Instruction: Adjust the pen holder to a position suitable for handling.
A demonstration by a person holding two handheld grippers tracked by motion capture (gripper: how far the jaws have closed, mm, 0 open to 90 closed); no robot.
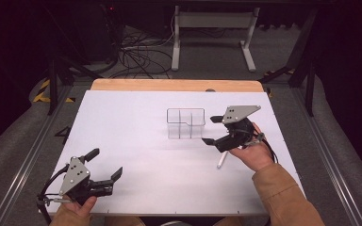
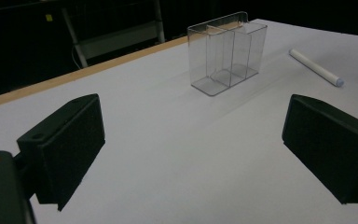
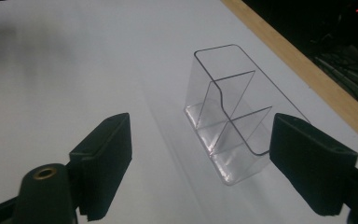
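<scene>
Clear box (image 1: 185, 124) stands upright, empty, just ahead of the right gripper (image 1: 211, 130), not yet between its jaws, which stand apart on nothing. White marker (image 1: 222, 160) lies behind those jaws, under the hand, untouched. Left gripper (image 1: 104, 163) well apart, jaws wide, empty. Judgement: loading not begun; pick and placement remain.

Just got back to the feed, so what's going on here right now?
A person holds tongs in each hand over a white table. The right tongs stand open beside a clear divided holder, gripping nothing. A white marker lies by that hand. The left tongs rest open near the front edge.
</scene>
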